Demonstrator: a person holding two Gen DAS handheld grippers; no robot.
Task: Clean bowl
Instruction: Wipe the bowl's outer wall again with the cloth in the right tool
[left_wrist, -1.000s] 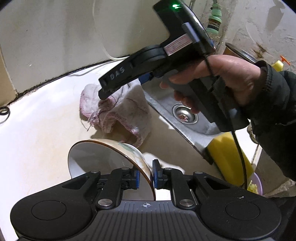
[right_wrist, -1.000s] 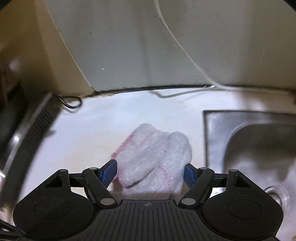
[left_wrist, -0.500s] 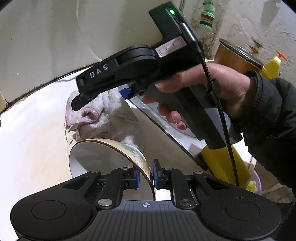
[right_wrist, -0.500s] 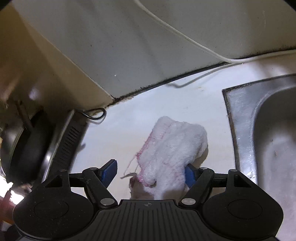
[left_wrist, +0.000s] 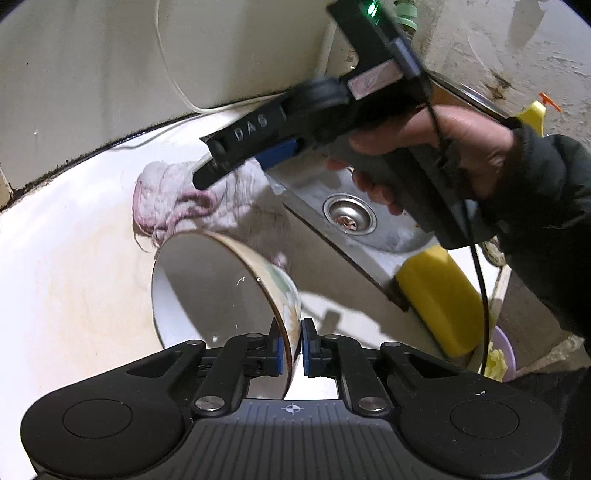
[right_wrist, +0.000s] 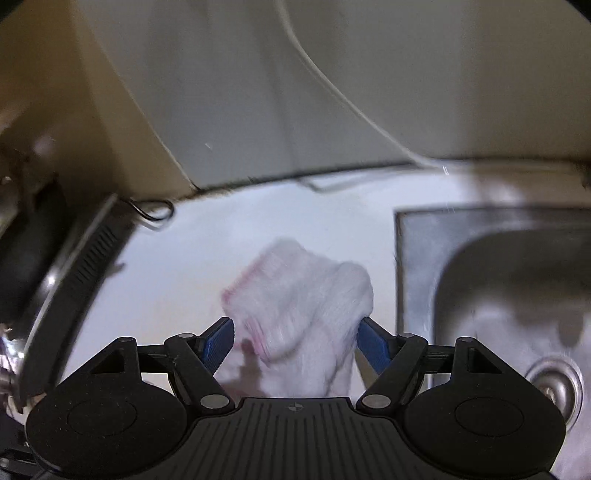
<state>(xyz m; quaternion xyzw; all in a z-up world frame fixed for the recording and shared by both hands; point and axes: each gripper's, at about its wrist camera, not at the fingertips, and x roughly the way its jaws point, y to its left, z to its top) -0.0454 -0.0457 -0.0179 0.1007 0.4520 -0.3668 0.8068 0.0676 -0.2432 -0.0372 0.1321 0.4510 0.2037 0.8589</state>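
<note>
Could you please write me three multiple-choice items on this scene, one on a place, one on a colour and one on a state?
1. Where does the cloth lie?
A. in the sink
B. on the counter left of the sink
C. inside the bowl

2. What colour is the sponge?
A. yellow
B. green
C. blue

3. How is the left claw?
A. open and free
B. shut on the bowl's rim
C. shut on the cloth

Answers: B, the sink edge is to its right; A, plainly yellow; B, its pads pinch the bowl wall.
</note>
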